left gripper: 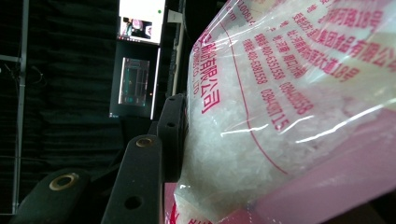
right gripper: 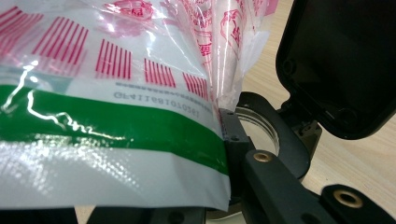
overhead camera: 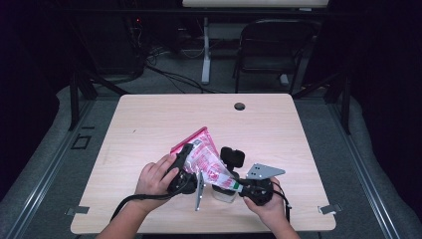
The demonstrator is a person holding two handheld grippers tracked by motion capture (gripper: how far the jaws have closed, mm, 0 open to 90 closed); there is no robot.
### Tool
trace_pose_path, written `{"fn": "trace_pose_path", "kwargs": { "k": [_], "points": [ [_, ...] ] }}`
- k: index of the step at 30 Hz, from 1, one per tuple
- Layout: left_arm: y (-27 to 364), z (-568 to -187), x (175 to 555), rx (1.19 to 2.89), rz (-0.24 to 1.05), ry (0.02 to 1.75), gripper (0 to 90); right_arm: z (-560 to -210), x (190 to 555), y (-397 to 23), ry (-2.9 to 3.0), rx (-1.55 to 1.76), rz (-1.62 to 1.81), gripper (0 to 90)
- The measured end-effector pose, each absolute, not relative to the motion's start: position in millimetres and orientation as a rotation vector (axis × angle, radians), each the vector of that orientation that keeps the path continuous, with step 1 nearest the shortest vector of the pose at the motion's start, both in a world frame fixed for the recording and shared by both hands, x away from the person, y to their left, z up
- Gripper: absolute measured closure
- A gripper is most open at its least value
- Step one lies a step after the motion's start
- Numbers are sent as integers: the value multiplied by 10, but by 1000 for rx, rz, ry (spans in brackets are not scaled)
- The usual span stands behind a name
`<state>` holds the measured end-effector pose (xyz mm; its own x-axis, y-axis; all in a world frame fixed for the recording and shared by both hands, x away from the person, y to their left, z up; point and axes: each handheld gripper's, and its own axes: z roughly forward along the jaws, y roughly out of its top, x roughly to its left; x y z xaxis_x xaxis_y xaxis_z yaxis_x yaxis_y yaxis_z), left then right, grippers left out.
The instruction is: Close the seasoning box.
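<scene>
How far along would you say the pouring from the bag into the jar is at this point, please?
Done: the jar stands on the table with its black lid flipped open. In hand: the left gripper clamps the body of the bag, the right gripper pinches its lower corner at the jar's mouth, bag tilted downward. Left: white crystals sit inside the bag; whether any are flowing cannot be told.

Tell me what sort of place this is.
Probably a lab or recording studio, not a home: a bare wooden table with a cable hole, ringed by black curtains, with lit monitors in the dark and loose cables on the floor beside a folding chair.
</scene>
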<state>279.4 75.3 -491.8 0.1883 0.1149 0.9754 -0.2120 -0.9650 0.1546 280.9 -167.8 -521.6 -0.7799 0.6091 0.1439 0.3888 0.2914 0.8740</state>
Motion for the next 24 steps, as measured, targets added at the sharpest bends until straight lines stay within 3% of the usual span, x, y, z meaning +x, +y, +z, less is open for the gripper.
{"fn": "trace_pose_path", "kwargs": {
  "k": [24],
  "points": [
    [756,-4931,2793,2220,1878,-153,656,-5187,2797,-1695,2326,906,1509,863]
  ]
}}
